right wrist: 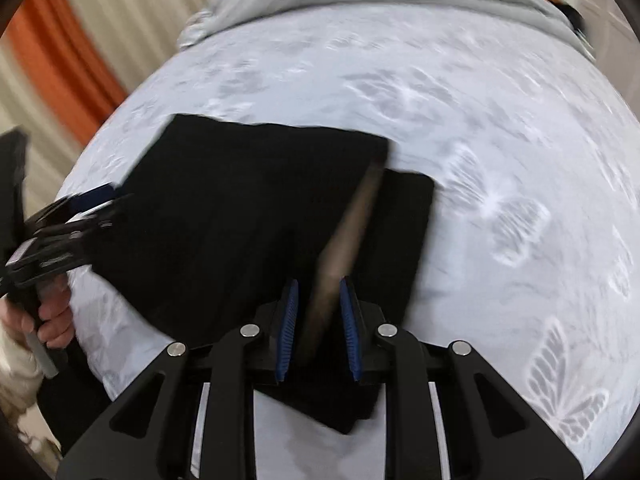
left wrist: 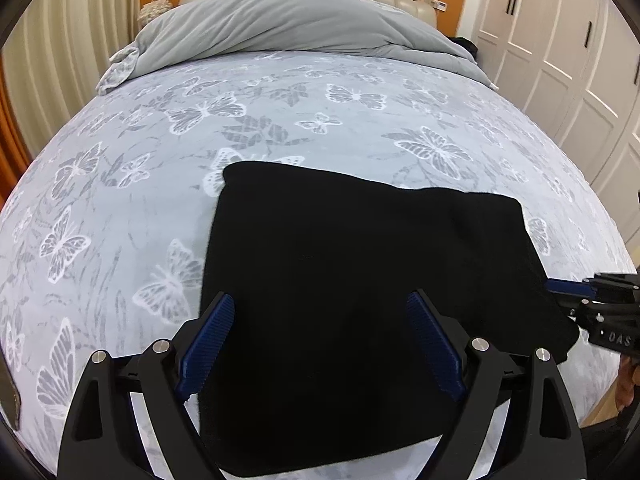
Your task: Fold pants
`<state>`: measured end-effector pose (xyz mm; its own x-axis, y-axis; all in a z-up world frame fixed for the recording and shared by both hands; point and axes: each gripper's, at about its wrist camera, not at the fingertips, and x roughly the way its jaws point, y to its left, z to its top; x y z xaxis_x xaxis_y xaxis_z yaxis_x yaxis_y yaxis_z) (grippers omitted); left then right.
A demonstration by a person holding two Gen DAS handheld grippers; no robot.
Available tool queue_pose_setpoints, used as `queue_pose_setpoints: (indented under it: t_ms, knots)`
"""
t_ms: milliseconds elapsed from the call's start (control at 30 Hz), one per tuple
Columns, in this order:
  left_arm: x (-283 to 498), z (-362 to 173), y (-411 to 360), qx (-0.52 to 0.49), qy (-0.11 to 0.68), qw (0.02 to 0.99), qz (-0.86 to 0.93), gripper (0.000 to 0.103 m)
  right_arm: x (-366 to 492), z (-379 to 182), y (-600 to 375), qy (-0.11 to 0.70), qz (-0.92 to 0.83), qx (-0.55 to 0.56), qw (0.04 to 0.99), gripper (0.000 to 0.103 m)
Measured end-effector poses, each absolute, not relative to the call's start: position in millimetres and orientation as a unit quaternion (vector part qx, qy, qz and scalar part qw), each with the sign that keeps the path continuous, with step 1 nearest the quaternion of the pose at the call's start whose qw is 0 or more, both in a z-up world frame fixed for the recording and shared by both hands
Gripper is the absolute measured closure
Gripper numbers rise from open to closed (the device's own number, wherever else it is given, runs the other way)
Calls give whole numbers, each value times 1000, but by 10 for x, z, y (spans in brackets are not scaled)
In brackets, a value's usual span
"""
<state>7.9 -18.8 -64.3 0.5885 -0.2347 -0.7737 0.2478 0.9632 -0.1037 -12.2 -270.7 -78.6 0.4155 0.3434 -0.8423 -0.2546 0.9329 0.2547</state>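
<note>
Gently now: find black pants [left wrist: 360, 240] folded at lower centre, on the bed [left wrist: 280, 100]. Keep left tool [left wrist: 321, 297] spread wide and empty over the near edge. Note right tool [right wrist: 319, 282] narrowed around a brownish strip [right wrist: 352, 220]; cannot tell if gripping. Let go slowly, square the edges.

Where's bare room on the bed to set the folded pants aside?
Light butterfly-print sheet lies bare left and right of the black folded pants, and in a wide band between them and the bunched grey duvet. Crowded only at the near edge, where the pants lie.
</note>
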Motion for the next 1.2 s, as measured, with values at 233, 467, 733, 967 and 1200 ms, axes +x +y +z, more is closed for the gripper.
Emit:
queue_pose_setpoints:
  t_ms: [233, 467, 733, 967, 1200]
  knots:
    - [31, -667, -276, 26, 430, 891, -142, 17, 30, -890, -2643, 536, 180, 60, 823, 78]
    - [30, -618, -231, 7, 431, 890, -150, 17, 100, -921, -2627, 523, 154, 30, 838, 56]
    - [-1, -607, -265, 13, 428, 890, -155, 17, -61, -439, -2665, 460, 187, 74, 865, 93]
    - [92, -685, -263, 15, 440, 886, -146, 17, 2, -1030, -3507, 553, 31, 120, 824, 103]
    - [119, -569, -97, -42, 433, 887, -155, 17, -98, -692, -3137, 499, 154, 135, 842, 97]
